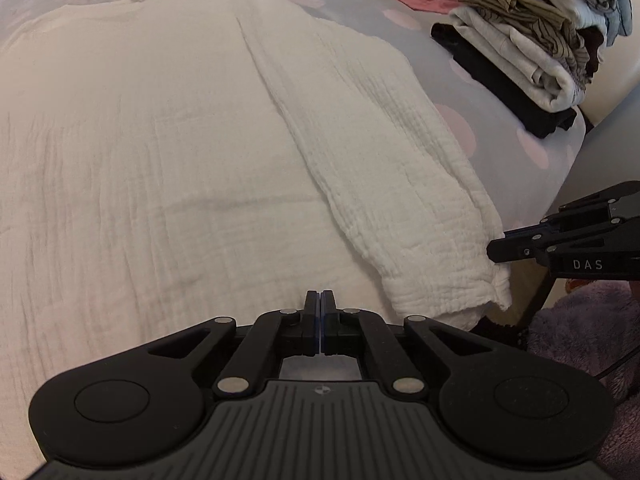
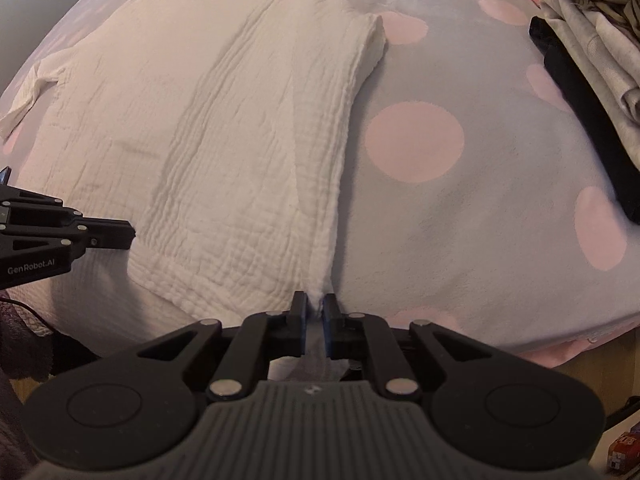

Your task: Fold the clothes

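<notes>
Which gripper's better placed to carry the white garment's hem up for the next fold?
Right gripper: its jaws pinch the white garment's folded near corner. Left gripper is shut at the hem, apparently holding nothing.

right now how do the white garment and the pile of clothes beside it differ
The white garment lies spread flat with one side folded in; the pile of clothes is several folded pieces stacked up. The garment is one pale crinkled fabric; the pile mixes black, grey, olive and striped. Both rest on the dotted blanket.

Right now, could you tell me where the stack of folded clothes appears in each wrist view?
Left wrist: the stack of folded clothes sits upper right, whole.
Right wrist: the stack is cut off at the right edge.
Shared landmark: the white garment spread left of it.
</notes>
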A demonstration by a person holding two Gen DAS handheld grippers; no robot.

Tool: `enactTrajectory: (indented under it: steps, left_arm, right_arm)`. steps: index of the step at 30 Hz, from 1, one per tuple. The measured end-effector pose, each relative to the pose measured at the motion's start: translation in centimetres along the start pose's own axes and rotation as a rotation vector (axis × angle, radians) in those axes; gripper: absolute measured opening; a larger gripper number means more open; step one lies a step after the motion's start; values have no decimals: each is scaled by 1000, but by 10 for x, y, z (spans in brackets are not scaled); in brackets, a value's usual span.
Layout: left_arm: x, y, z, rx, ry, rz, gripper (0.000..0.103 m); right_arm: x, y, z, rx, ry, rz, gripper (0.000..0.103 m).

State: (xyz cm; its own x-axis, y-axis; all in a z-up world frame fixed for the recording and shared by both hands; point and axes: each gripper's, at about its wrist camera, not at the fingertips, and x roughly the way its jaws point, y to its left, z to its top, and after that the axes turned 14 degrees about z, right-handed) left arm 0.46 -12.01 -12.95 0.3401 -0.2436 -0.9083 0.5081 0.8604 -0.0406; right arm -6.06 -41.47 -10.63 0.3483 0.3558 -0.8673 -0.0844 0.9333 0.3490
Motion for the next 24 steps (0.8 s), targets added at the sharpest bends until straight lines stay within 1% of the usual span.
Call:
enactTrajectory:
  steps: [1, 2, 3, 4, 6, 7, 8, 9, 12, 14, 18, 21, 24]
  left_arm:
    - [-1, 2, 0, -24, -3, -12, 0]
    - [-3, 5, 0, -49, -6, -25, 2]
    - [-4, 7, 0, -72, -9, -37, 12]
    - [-6, 9, -1, -92, -18, -44, 24]
    - [-12, 10, -2, -104, -41, -39, 31]
    - [-14, 10, -2, -98, -53, -28, 31]
    - [-18, 11, -3, -93, -67, -17, 31]
    - [-20, 12, -3, -91, -80, -7, 31]
    - [-29, 23, -4, -116, -111, 25, 31]
    - [-34, 37, -5, -147, -120, 49, 31]
    - [-45, 72, -9, -226, -130, 106, 32]
    - [-57, 106, -12, -261, -146, 185, 32]
    - [-70, 145, -13, -289, -147, 279, 32]
  right_arm:
    - [-3, 0, 0, 0, -11, -12, 32]
    - [-7, 0, 0, -1, -23, -26, 42]
    - [-11, 2, 1, -9, -43, -54, 42]
    - [-16, 5, 2, -26, -65, -79, 42]
    - [-24, 11, 4, -61, -110, -128, 42]
    - [-28, 16, 5, -85, -134, -138, 41]
    - [-30, 21, 7, -112, -154, -136, 38]
    - [-31, 27, 8, -138, -162, -124, 38]
    - [-26, 44, 12, -190, -148, -88, 38]
    - [-24, 56, 16, -232, -133, -95, 40]
    - [-21, 72, 25, -315, -121, -138, 42]
    - [-23, 79, 34, -332, -110, -142, 46]
    - [-28, 91, 45, -370, -98, -142, 53]
